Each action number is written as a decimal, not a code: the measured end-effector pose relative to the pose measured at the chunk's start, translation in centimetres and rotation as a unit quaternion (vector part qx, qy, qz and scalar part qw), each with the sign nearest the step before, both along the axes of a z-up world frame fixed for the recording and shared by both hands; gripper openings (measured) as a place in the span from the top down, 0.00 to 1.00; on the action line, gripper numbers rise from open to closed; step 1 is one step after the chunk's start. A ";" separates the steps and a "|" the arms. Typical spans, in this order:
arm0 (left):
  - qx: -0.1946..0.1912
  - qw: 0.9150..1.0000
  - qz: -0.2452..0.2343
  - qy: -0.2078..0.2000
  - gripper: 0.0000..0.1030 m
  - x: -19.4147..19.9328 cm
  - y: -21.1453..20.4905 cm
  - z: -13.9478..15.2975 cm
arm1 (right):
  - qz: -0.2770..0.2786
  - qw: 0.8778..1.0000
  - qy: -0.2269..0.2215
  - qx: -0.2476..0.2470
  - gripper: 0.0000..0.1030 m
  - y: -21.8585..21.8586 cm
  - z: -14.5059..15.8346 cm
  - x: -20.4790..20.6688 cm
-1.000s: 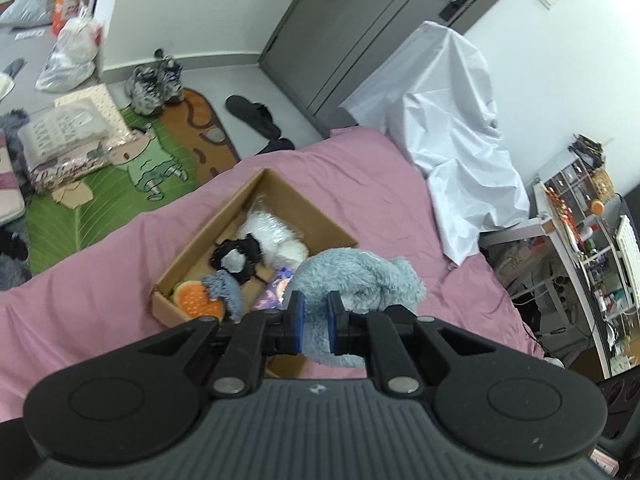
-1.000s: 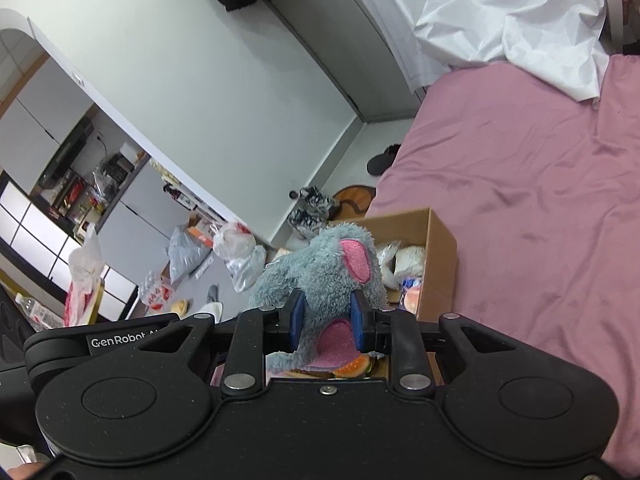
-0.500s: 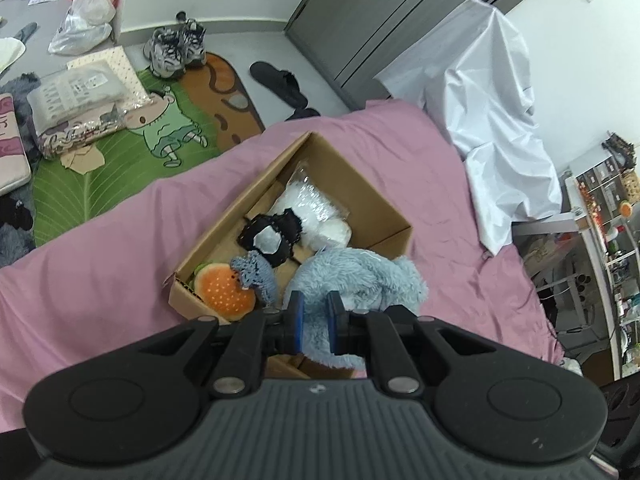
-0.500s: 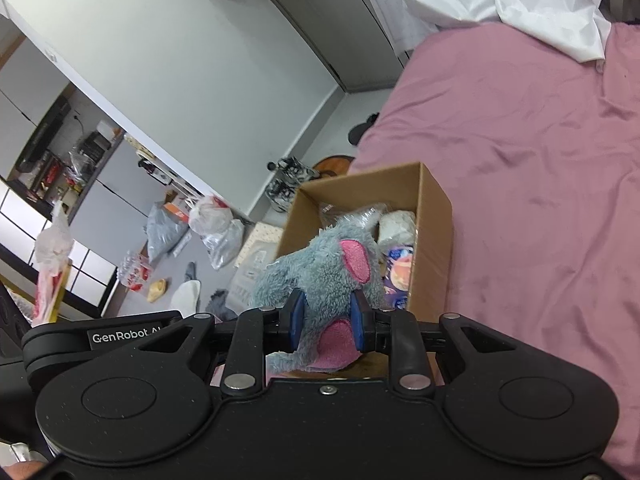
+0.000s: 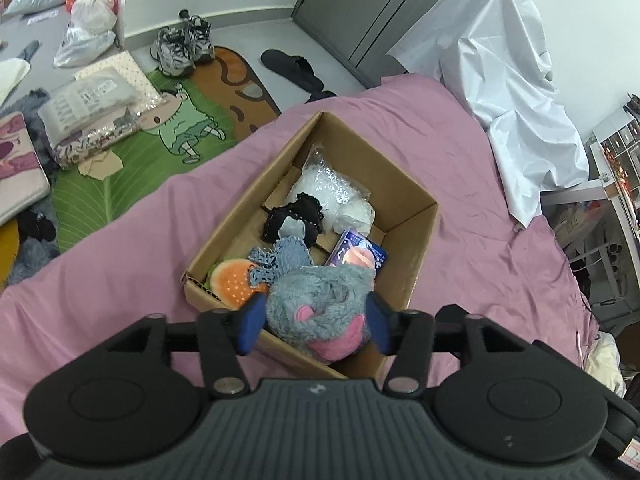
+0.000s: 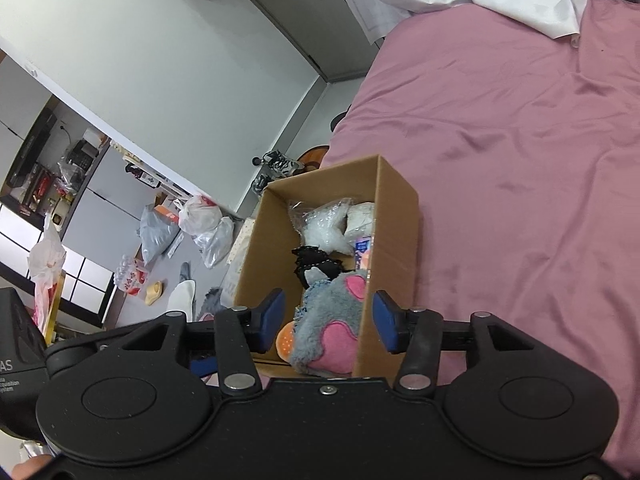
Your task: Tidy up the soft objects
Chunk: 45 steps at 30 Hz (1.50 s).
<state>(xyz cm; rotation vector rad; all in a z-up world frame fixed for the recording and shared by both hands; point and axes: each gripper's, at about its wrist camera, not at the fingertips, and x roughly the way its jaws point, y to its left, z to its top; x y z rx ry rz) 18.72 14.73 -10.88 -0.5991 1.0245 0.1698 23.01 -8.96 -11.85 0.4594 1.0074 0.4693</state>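
The bed w/ its pink-mauve sheet [image 5: 120, 240] carries an open brown cardboard box [image 5: 416, 208], already part-filled w/ soft stuff. The fluffy grey plush toy w/ pink ears [image 5: 320, 300] sits at the box's near end, on top of an orange burger-like plush [image 5: 234, 280]. Left gripper [image 5: 316, 320] and right gripper [image 6: 328, 320] both stand w/ jaws spread wide either side of the toy, not pinching it. Step in hand looks like the drop-off. Next move probably: lift both clear w/o snagging fur, then find another soft item.
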 end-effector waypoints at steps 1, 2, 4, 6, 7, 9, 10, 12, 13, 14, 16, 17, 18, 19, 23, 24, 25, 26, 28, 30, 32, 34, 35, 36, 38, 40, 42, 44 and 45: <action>0.002 1.000 0.000 -0.001 0.37 -0.1 -0.1 0.2 | -0.001 1.000 -0.001 -0.002 0.51 -0.3 0.1 -0.1; 0.003 1.000 -0.001 -0.003 0.35 -0.3 -0.2 0.4 | -0.001 1.000 -0.002 -0.003 0.50 -0.4 0.3 -0.3; 0.005 1.000 -0.001 -0.006 0.30 -0.5 -0.4 0.8 | 0.000 1.000 -0.004 -0.005 0.48 -0.9 0.6 -0.5; 0.011 1.000 -0.001 -0.008 0.28 -0.7 -0.8 1.2 | -0.002 1.000 -0.009 -0.008 0.44 -1.4 1.0 -0.9; 0.012 1.000 -0.003 -0.011 0.27 -0.8 -1.0 1.5 | -0.003 1.000 -0.014 -0.011 0.40 -1.6 1.3 -1.1; 0.014 1.000 -0.008 -0.014 0.24 -1.0 -1.5 1.9 | -0.006 1.000 -0.022 -0.017 0.35 -2.3 1.9 -1.4; 0.017 1.000 -0.013 -0.013 0.22 -1.1 -1.8 2.1 | -0.008 0.999 -0.027 -0.019 0.32 -2.6 2.2 -1.6; 0.030 0.999 -0.023 -0.015 0.19 -1.3 -2.6 2.8 | -0.013 0.999 -0.034 -0.021 0.28 -3.5 2.9 -2.0; 0.037 0.999 -0.026 -0.017 0.17 -1.5 -3.0 3.1 | -0.016 0.999 -0.037 -0.020 0.25 -3.8 3.2 -2.1; 0.040 0.999 -0.029 -0.019 0.16 -1.7 -3.2 3.4 | -0.018 0.999 -0.039 -0.018 0.23 -4.2 3.4 -2.2; 0.041 0.998 -0.032 -0.019 0.13 -2.2 -3.7 3.9 | -0.020 0.999 -0.045 -0.021 0.19 -5.0 4.1 -2.6; 0.043 0.998 -0.032 -0.018 0.12 -2.4 -3.9 4.1 | -0.021 0.998 -0.048 -0.028 0.17 -5.2 4.4 -2.9; 0.048 0.998 -0.034 -0.018 0.12 -2.6 -4.1 4.4 | -0.023 0.998 -0.051 -0.033 0.13 -5.6 4.7 -3.1; 0.052 0.998 -0.037 -0.019 0.11 -2.8 -4.4 4.8 | -0.025 0.998 -0.053 -0.034 0.09 -5.9 4.9 -3.2; 0.060 0.997 -0.045 -0.023 0.07 -3.5 -5.0 6.0 | -0.033 0.997 -0.059 -0.035 0.03 -7.5 5.8 -3.9; 0.063 0.997 -0.048 -0.025 0.07 -3.7 -5.3 6.3 | -0.035 0.997 -0.059 -0.036 0.01 -7.9 6.0 -4.0; 0.068 0.996 -0.053 -0.026 0.06 -3.8 -5.5 6.6 | -0.037 0.997 -0.061 -0.038 0.00 -8.1 6.2 -4.2; 0.073 0.995 -0.056 -0.027 0.06 -4.0 -5.8 6.9 | -0.039 0.996 -0.064 -0.040 0.00 -8.5 6.4 -4.4; 0.077 0.995 -0.062 -0.030 0.04 -4.3 -6.2 7.4 | -0.042 0.996 -0.069 -0.048 0.00 -9.1 6.9 -4.9; 0.077 0.994 -0.066 -0.035 0.02 -4.7 -6.5 8.0 | -0.046 0.995 -0.074 -0.054 0.00 -9.6 7.2 -5.4; 0.079 0.994 -0.071 -0.039 0.01 -5.0 -6.9 8.5 | -0.047 0.994 -0.076 -0.056 0.00 -10.1 7.6 -5.8; 0.081 0.993 -0.075 -0.044 0.01 -5.3 -7.2 8.9 | -0.047 0.994 -0.080 -0.065 0.00 -10.5 8.0 -6.3; 0.082 0.993 -0.077 -0.046 0.01 -5.5 -7.4 9.1 | -0.046 0.993 -0.083 -0.068 0.00 -10.7 8.2 -6.5; 0.084 0.992 -0.081 -0.049 0.01 -5.7 -7.6 9.3 | -0.046 0.993 -0.085 -0.069 0.00 -10.9 8.4 -6.8; 0.089 0.991 -0.089 -0.053 0.01 -6.1 -7.9 9.6 | -0.045 0.993 -0.087 -0.071 0.00 -11.3 8.8 -7.2; 0.093 0.989 -0.095 -0.056 0.00 -6.4 -8.2 9.9 | -0.047 0.992 -0.089 -0.078 0.00 -11.6 9.2 -7.6; 0.097 0.989 -0.098 -0.058 0.00 -6.8 -8.3 10.2 | -0.048 0.991 -0.093 -0.084 0.00 -11.9 9.4 -8.0; 0.106 0.987 -0.102 -0.058 0.00 -7.0 -8.5 10.4 | -0.050 0.990 -0.095 -0.087 0.00 -12.2 9.7 -8.4; 0.112 0.986 -0.107 -0.059 0.00 -7.2 -8.6 10.5 | -0.051 0.990 -0.095 -0.089 0.00 -12.3 9.8 -8.6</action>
